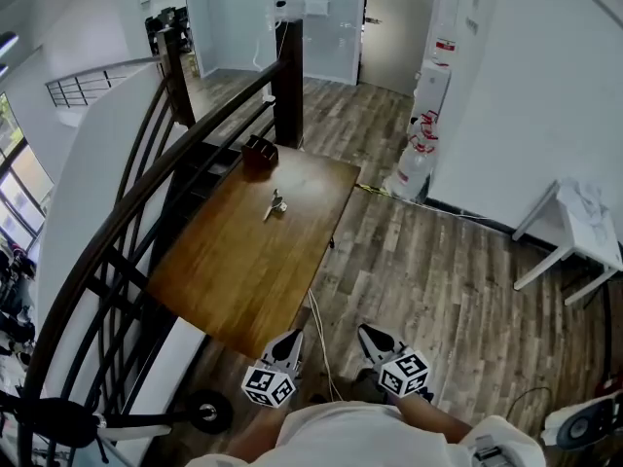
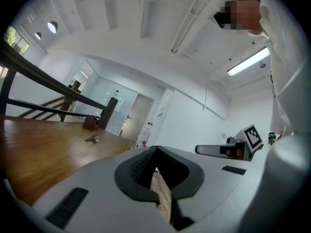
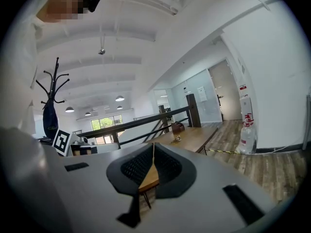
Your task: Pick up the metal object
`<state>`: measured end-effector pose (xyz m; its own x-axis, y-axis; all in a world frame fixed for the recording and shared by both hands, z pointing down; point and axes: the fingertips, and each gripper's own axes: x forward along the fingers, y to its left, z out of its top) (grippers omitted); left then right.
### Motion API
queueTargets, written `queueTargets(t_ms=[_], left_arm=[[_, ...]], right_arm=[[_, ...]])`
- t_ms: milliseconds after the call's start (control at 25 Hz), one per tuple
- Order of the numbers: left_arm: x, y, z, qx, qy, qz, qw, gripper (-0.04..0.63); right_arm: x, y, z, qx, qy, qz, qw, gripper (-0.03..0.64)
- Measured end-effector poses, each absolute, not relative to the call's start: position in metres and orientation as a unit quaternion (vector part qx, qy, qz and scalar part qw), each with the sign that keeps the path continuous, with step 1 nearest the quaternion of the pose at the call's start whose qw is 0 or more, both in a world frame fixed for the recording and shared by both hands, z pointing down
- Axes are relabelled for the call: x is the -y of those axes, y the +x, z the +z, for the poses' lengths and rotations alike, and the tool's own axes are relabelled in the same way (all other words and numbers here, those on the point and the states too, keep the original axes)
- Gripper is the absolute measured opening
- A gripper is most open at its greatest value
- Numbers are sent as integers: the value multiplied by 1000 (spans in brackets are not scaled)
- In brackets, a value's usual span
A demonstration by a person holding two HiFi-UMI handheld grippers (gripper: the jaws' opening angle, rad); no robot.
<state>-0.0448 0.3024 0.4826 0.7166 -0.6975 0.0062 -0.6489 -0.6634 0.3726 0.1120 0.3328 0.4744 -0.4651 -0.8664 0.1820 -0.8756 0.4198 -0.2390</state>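
Observation:
A small metal object (image 1: 274,204) lies on the wooden table (image 1: 243,261), toward its far half; it also shows as a small metal object (image 2: 92,138) in the left gripper view and as a glint (image 3: 178,139) in the right gripper view. Both grippers are held low near the person's body, short of the table's near edge. My left gripper (image 1: 289,342) is shut with nothing between its pads. My right gripper (image 1: 370,337) is shut and empty too, its tips meeting (image 3: 153,145).
A dark brown box (image 1: 259,151) stands at the table's far end by a dark post (image 1: 288,81). A curved dark railing (image 1: 127,212) runs along the table's left side. Water bottles (image 1: 417,159) and a white table (image 1: 574,232) stand to the right on the wood floor.

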Motion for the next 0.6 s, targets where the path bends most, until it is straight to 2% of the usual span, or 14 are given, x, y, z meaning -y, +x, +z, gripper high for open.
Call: queueTargets(t_ms=[360, 600], left_arm=[[-250, -46, 472, 460, 875, -59, 138, 12], [-204, -20, 453, 494, 860, -49, 118, 12]], right_arm=[[-274, 143, 470, 838, 529, 133, 10, 26], [-213, 173, 453, 855, 504, 121, -14, 25]])
